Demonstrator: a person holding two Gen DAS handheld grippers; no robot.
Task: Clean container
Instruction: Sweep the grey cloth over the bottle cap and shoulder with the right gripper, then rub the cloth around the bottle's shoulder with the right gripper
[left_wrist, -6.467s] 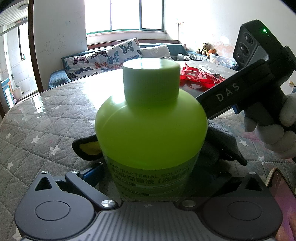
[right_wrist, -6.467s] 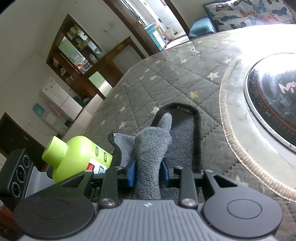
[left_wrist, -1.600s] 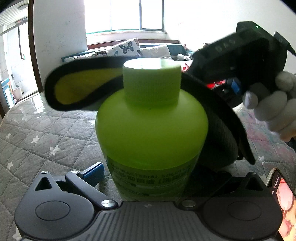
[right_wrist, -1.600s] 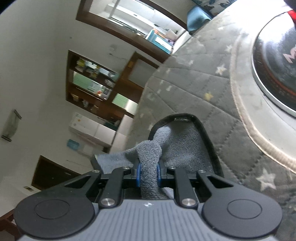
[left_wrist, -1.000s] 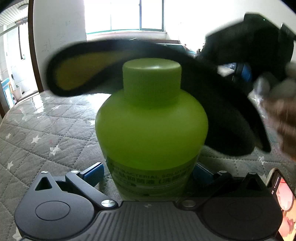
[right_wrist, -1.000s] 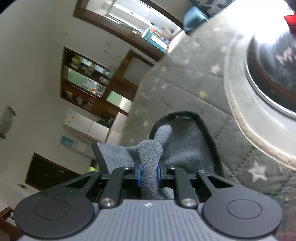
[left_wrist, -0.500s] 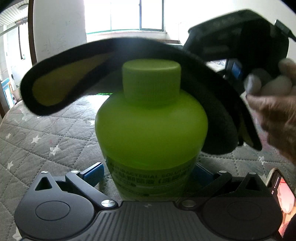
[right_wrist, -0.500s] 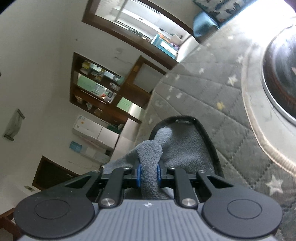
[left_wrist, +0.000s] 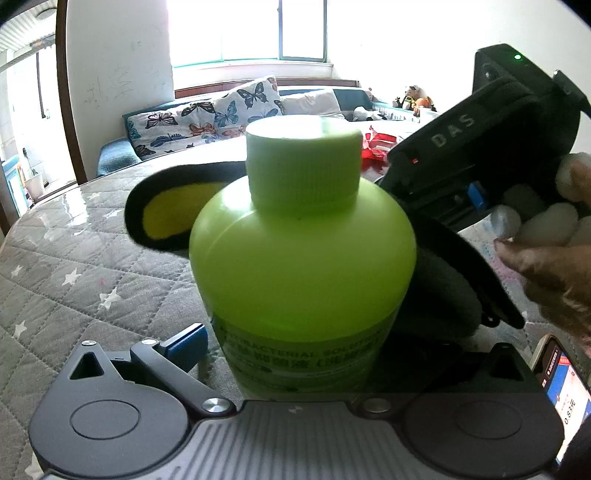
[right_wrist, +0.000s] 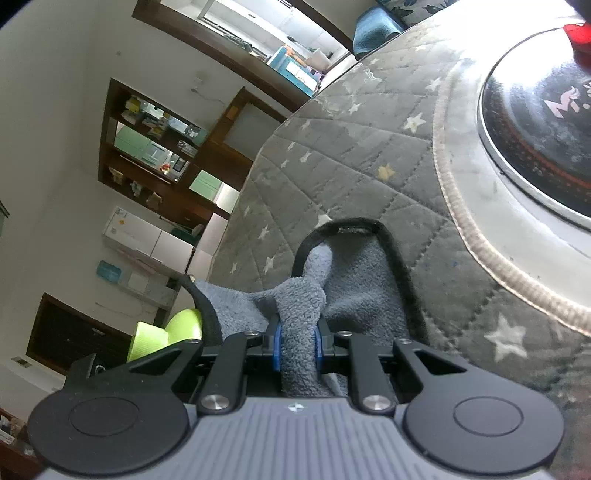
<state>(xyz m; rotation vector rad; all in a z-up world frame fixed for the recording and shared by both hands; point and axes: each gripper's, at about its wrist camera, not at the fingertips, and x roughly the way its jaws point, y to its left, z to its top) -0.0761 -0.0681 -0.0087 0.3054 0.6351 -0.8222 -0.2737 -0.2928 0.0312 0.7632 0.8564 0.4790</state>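
A lime-green bottle with a ribbed cap fills the left wrist view, upright between the fingers of my left gripper, which is shut on its lower body. My right gripper is shut on a grey towel cloth with black trim and a yellow underside. In the left wrist view the cloth wraps behind the bottle's shoulder, with the right gripper's body at the upper right. A sliver of the bottle shows in the right wrist view at the lower left.
The table wears a grey quilted star-pattern cover. A round black turntable with a pale rim sits in its middle. A phone lies at the right edge. Red packaging lies beyond the bottle. A sofa stands at the back.
The cloth has come down from over the bottle's cap to behind its shoulder. The right gripper moved down and right. The bottle and left gripper stayed still.
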